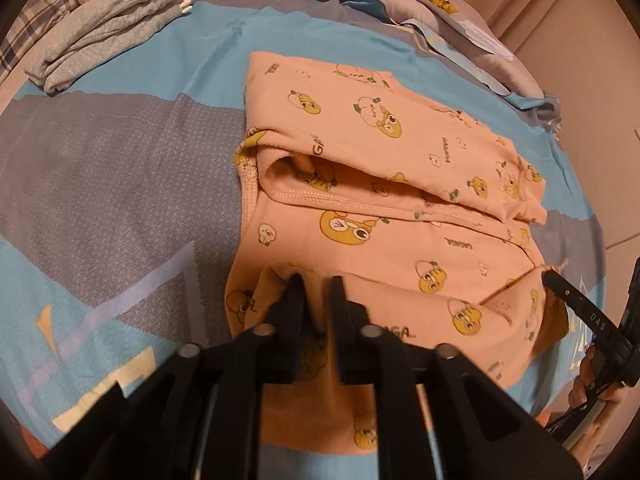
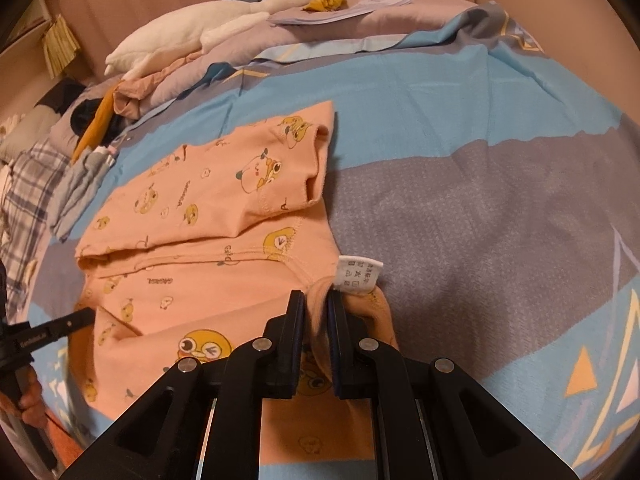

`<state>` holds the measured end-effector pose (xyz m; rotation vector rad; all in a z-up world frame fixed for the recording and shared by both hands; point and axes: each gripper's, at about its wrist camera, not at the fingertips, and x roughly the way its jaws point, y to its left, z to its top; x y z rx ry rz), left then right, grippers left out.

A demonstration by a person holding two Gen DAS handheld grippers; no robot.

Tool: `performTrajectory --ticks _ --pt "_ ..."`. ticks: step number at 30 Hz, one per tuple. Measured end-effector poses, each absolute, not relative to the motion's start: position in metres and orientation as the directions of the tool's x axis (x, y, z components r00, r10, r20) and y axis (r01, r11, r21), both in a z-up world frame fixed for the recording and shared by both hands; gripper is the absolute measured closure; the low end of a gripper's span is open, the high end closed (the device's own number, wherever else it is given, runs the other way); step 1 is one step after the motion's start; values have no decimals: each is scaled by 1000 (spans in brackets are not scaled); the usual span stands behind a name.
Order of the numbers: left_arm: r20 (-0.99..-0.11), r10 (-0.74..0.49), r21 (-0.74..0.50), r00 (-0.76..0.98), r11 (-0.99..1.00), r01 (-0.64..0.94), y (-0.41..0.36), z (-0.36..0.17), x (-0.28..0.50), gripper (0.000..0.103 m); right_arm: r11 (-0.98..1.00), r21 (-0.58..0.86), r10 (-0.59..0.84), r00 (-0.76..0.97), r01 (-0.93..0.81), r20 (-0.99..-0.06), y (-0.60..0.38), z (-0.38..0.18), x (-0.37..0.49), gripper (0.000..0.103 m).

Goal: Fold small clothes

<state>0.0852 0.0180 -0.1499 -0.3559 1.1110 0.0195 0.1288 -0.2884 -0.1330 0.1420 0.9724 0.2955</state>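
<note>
From the left wrist, the left gripper [image 1: 318,282] points down at the near edge of a small pink garment [image 1: 384,152] printed with yellow cartoon faces, which lies spread on the bed [image 1: 120,168], partly folded over itself. A ridge of the pink cloth stands between its two fingers, but the jaws are slightly parted and the pads do not look pressed on it — a loose gap shows on either side. At the right edge of this view the right gripper [image 1: 550,278] reaches in, its tip at the garment's near right corner, with a hand [image 1: 592,380] behind it. A pile of grey folded clothes [image 1: 104,28] sits at the far left of the bed, well apart from the pink piece.

From the right wrist, the right gripper [image 2: 316,300] is closed almost fully, pinching a thin fold of the pink garment [image 2: 208,200] at its near corner. A white care label [image 2: 358,274] sticks out just beside the right finger. The left gripper [image 2: 86,314] shows at the left edge, its tip at the garment's other near corner. A white stuffed goose [image 2: 192,28] lies along the pillows at the head of the bed [image 2: 480,200].
</note>
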Motion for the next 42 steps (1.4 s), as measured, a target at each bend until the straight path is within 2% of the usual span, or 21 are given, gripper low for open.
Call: performTrajectory --ticks 1,2,5,8,16,22,24,25,26,27,28,29,32,35,42 --pt "-876 -167 -276 452 943 -185 18 -148 84 69 952 246 305 531 -180 -790 -290 -131 127 89" --pt "-871 -177 -284 458 943 -174 17 -146 80 58 954 243 300 537 -176 -788 -293 -128 125 78" --pt "-861 -189 -284 473 949 -139 14 -141 71 49 949 258 315 546 -181 -777 -299 -125 121 56" --pt "-864 -177 -262 472 957 -120 13 -141 61 44 947 259 321 532 -191 -783 -304 -125 115 54" --pt "-884 -163 -234 439 966 -113 12 -154 44 44 949 245 311 476 -197 -823 -313 -145 106 53" --pt "-879 -200 -277 432 953 -122 10 -163 37 46 933 279 355 461 -226 -813 -312 -148 98 53" --pt "-877 -205 -281 435 952 -118 8 -164 34 52 931 278 358 459 -235 -813 -311 -150 95 54" --pt "-876 -213 -288 433 951 -115 8 -165 33 62 933 267 352 463 -240 -814 -310 -151 93 58" --pt "-874 -231 -304 426 946 -112 7 -166 32 74 936 257 344 464 -243 -816 -309 -152 92 69" --pt "-872 -252 -325 420 939 -111 7 -167 32 78 936 253 342 464 -246 -817 -308 -152 91 78" --pt "-868 -269 -342 417 933 -109 6 -168 32 89 930 269 359 459 -252 -812 -308 -152 90 81" --pt "-865 -287 -359 412 927 -108 6 -169 31 91 926 278 368 457 -255 -809 -308 -152 90 86" --pt "-861 -281 -356 424 928 -108 3 -163 28 93 922 279 378 464 -270 -801 -305 -146 85 90" --pt "-841 -321 -406 436 907 -115 6 -152 25 93 905 310 418 472 -292 -776 -304 -134 80 91" --pt "-761 -346 -455 549 888 -71 16 -100 18 93 833 432 553 493 -347 -672 -310 -99 74 95"
